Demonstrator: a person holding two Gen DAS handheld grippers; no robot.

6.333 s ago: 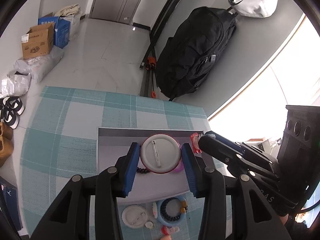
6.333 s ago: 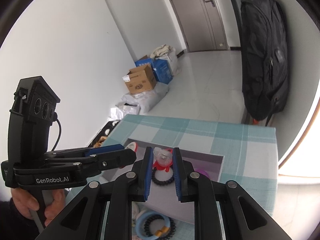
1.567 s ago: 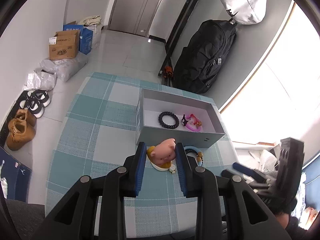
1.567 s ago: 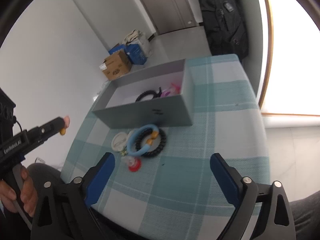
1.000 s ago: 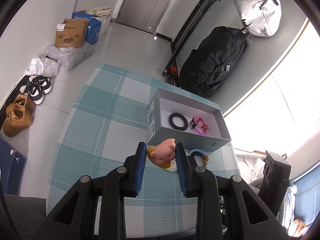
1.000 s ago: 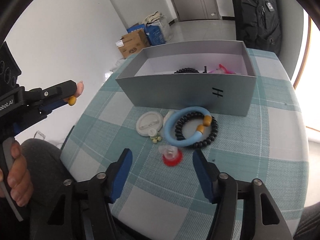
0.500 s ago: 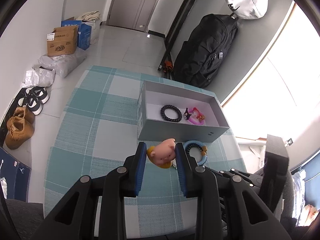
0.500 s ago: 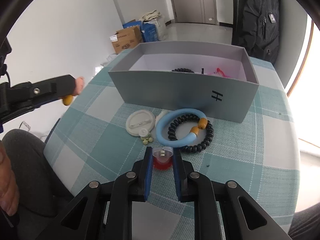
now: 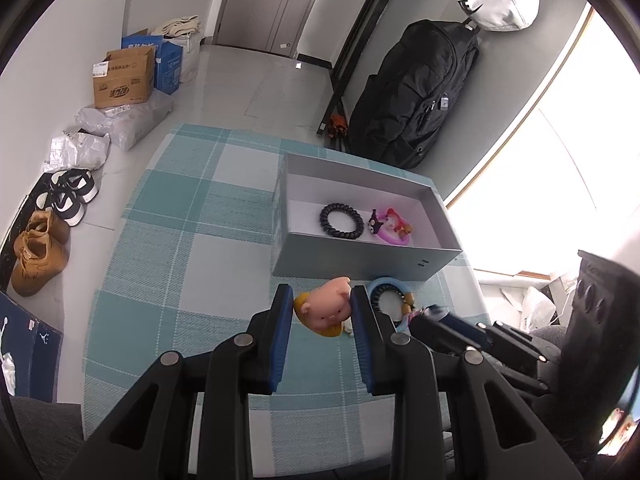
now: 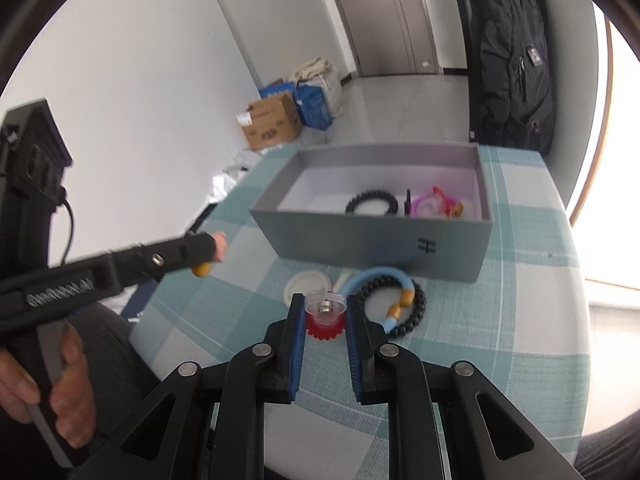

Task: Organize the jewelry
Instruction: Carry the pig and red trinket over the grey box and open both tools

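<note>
Left wrist view: grey box [image 9: 352, 258] at 1 o'clock on the checked tabletop [image 9: 160, 240], holding a black coil band [image 9: 341, 221] and a pink charm ring [image 9: 394, 232]. Left gripper [image 9: 320, 312] fingers clamp a pink pig figure [image 9: 326, 312], as before.

Right wrist view: right gripper [image 10: 325, 320], fingers wide apart a second ago, now pinches a red-and-clear trinket [image 10: 324, 314], raised off the cloth. At 1 o'clock, blue bangle [image 10: 376, 276] overlapping a black bead bracelet [image 10: 412, 308]; white disc [image 10: 306, 282] at 11.

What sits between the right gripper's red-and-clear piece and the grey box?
In the right wrist view, a white disc and a blue ring with a black bead bracelet lie before the grey box.
</note>
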